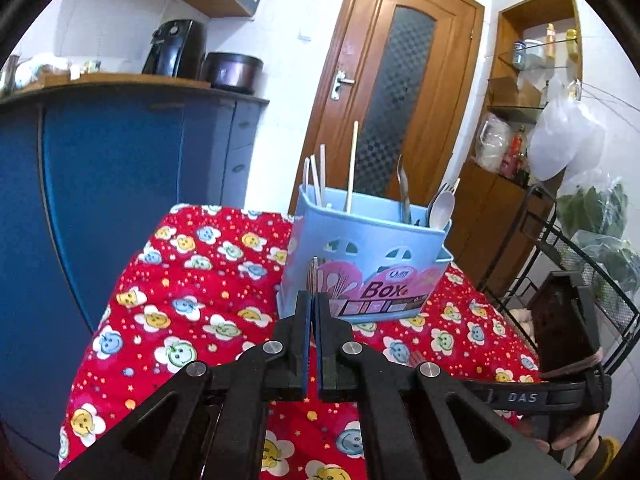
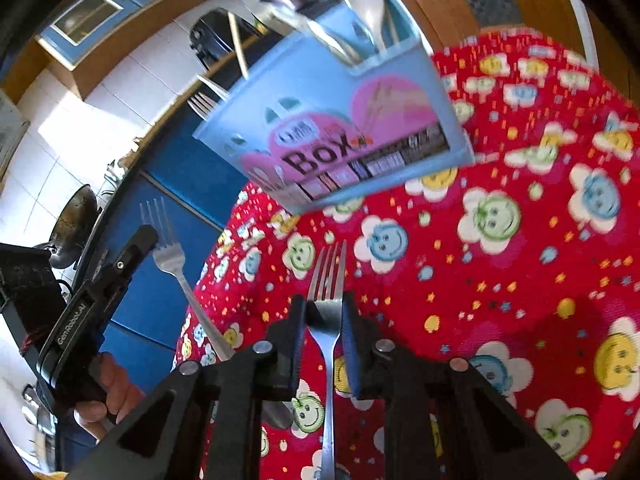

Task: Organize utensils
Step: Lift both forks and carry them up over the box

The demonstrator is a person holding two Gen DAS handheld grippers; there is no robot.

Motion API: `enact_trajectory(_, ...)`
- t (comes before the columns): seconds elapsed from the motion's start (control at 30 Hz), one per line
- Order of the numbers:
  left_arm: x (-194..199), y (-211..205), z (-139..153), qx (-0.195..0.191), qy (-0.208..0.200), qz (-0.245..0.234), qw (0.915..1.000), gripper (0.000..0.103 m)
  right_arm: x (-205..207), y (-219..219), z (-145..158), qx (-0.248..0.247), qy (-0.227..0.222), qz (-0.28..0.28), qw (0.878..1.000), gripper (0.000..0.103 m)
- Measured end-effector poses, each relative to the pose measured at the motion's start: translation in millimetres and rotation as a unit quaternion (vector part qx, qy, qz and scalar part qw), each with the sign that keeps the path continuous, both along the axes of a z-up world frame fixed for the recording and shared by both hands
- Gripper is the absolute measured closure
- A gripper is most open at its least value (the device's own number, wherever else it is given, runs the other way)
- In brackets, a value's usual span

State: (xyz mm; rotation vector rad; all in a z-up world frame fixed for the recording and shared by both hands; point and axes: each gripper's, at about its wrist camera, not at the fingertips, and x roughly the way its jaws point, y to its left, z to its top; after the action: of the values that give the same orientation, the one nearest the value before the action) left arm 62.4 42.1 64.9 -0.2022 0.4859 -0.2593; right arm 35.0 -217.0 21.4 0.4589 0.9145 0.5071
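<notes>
L tool (image 1: 313, 304) is pinched narrow on a thin metal fork (image 1: 312, 276), seen edge-on between its pads in the left wrist view; the tines stick up just past the tips. The right wrist view shows the same L tool (image 2: 140, 240) from the side, off the counter's left edge, w/ that fork (image 2: 172, 256) running down and right from it, handle end low over the cloth.

R tool (image 2: 325, 308) is narrow too, clamped on a second fork (image 2: 326, 300) at the neck, tines pointing fwd toward the box, handle running back under the camera. In the left wrist view, part of the R tool shows low at right, w/ the hand gripping it.

Blue utensil box (image 1: 368, 264) stands upright on the red smiley-flower cloth (image 1: 192, 280) covering the counter, just ahead of the L tool's tips. It's also in the right wrist view (image 2: 332, 120), blurred and tilted by the camera angle. It holds chopsticks (image 1: 351, 168) and pale sticks on its left side, and a metal handle and a white plastic spoon (image 1: 444, 208) on its right.

Behind: blue cabinet (image 1: 120, 180), wooden door (image 1: 400, 100), wire rack (image 1: 580, 264) at right.
</notes>
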Motion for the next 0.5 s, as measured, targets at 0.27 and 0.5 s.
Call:
enact_trajectory(0.27, -12, -2, 18, -0.001, -0.031, 0.011, 0.9995, 0.102, -29, -6, 39, -0.027, -0.073, -0.025, 0.997, 0.100)
enact_trajectory(0.5, -16, -4, 29, 0.000, -0.046, 0.013, 0.9989, 0.102, -40, -9, 62, -0.038, -0.123, -0.046, 0.991, 0.100)
